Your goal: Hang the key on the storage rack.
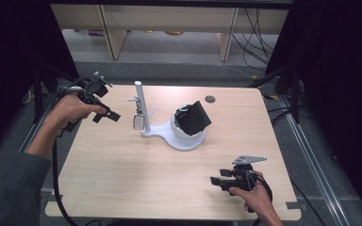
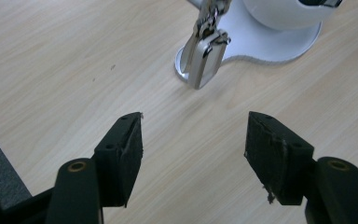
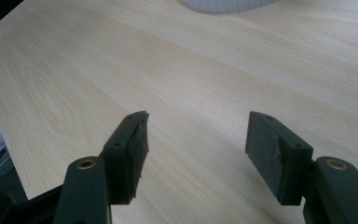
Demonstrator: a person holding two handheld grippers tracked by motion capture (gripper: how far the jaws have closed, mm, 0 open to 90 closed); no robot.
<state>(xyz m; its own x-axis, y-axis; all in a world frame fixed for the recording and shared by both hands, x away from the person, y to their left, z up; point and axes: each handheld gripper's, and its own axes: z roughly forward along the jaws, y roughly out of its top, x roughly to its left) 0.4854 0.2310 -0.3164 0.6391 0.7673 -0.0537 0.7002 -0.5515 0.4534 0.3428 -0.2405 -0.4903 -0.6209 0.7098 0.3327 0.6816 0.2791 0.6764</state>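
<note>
Both claws wide open, empty.
My left gripper (image 2: 193,140) faces the hanging metal clip (image 2: 205,58); my right gripper (image 3: 196,140) waits over bare table (image 3: 98,70).

The desk (image 1: 122,174) was pale beige wood with a fine, lengthwise grain, and a small dark grey disc (image 1: 210,99) sat in it toward one o'clock. Near the centre stood a white stand (image 1: 184,140) with a white post (image 1: 139,96); a silver metal clasp (image 2: 205,58) hung at the post. On the stand's round white bowl lay a black pouch (image 1: 194,117). The left tool (image 1: 106,116), at ten o'clock, was black, as was the right tool (image 1: 219,181) at five o'clock, which bore a grey plate (image 1: 248,159). Brass-coloured rings showed on the jaws' arms. The person's sleeve (image 1: 7,188) was grey. The floor around the desk was dark grey.
</note>
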